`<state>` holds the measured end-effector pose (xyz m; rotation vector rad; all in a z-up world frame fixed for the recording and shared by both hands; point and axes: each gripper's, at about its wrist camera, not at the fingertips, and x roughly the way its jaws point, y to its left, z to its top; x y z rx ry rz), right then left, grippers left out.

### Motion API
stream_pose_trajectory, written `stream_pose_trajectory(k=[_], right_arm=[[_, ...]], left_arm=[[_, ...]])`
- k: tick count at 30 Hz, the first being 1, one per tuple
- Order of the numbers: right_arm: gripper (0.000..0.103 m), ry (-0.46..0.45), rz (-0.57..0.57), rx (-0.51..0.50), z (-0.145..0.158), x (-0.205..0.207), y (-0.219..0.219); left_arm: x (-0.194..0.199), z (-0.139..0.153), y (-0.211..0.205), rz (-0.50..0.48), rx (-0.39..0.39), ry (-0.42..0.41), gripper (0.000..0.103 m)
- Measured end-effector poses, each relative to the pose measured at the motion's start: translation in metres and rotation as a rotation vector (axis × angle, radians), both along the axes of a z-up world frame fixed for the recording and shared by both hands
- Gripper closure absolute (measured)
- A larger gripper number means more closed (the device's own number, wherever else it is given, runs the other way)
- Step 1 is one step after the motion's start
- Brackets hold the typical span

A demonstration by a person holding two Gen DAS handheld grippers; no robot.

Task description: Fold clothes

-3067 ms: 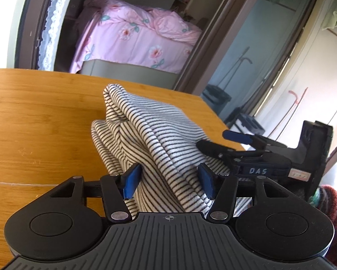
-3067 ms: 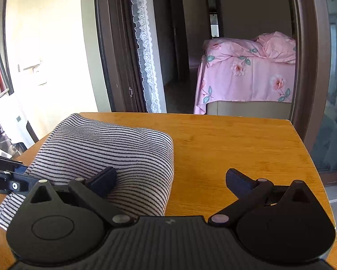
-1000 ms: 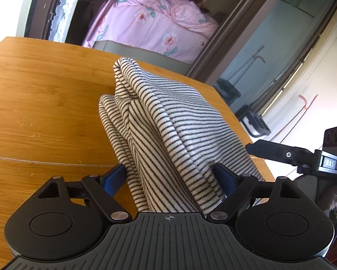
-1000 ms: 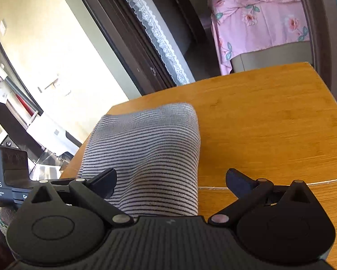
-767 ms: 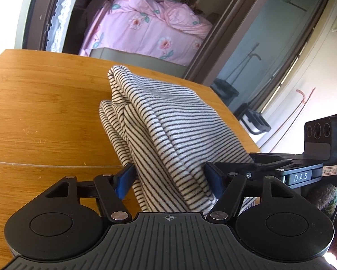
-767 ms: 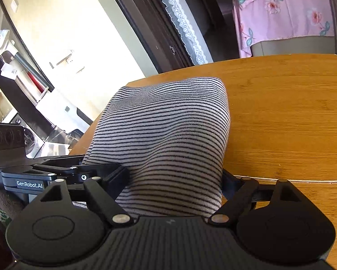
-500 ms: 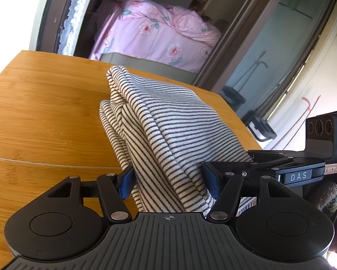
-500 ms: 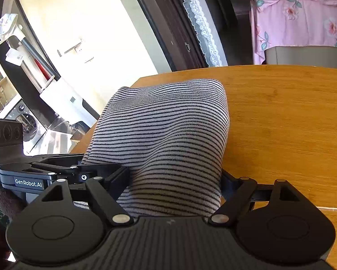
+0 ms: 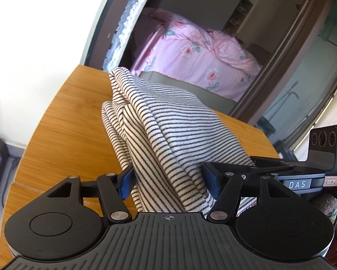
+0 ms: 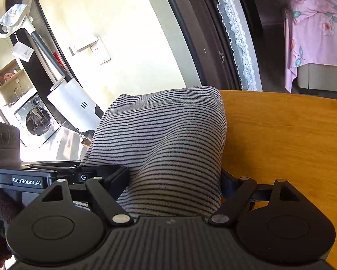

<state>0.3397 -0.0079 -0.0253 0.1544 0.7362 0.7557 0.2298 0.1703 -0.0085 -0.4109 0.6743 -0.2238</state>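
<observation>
Both grippers clamp one folded striped cloth over the table.

The left gripper (image 9: 168, 180) has just closed and its blue pads (image 9: 126, 181) press the cloth (image 9: 168, 135) at 6 o'clock. The right gripper (image 10: 175, 180) has just closed too, pinching the same bundle. The cloth runs toward 12 o'clock over the table (image 9: 62, 135); a pink bed (image 9: 191, 54) lies beyond.

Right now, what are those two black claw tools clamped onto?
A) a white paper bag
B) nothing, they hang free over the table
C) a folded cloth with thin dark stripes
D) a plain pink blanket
C: the folded striped cloth sits squeezed between the pads of the left gripper in its own view, and the right gripper pinches the same cloth above the wooden table.
</observation>
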Motion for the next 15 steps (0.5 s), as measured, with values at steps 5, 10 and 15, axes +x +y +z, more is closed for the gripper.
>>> stream_pose_trajectory(k=[5, 10, 15], right_arm=[[0.021, -0.03, -0.001, 0.012, -0.002, 0.024, 0.006], [0.02, -0.066, -0.026, -0.018, -0.002, 0.034, 0.005], [0.012, -0.085, -0.066, -0.033, -0.006, 0.038, 0.0]], left_arm=[[0.019, 0.0, 0.009, 0.025, 0.009, -0.015, 0.035], [0.036, -0.001, 0.006, 0.021, 0.024, -0.037, 0.035], [0.045, -0.003, 0.002, 0.013, 0.049, -0.055, 0.032]])
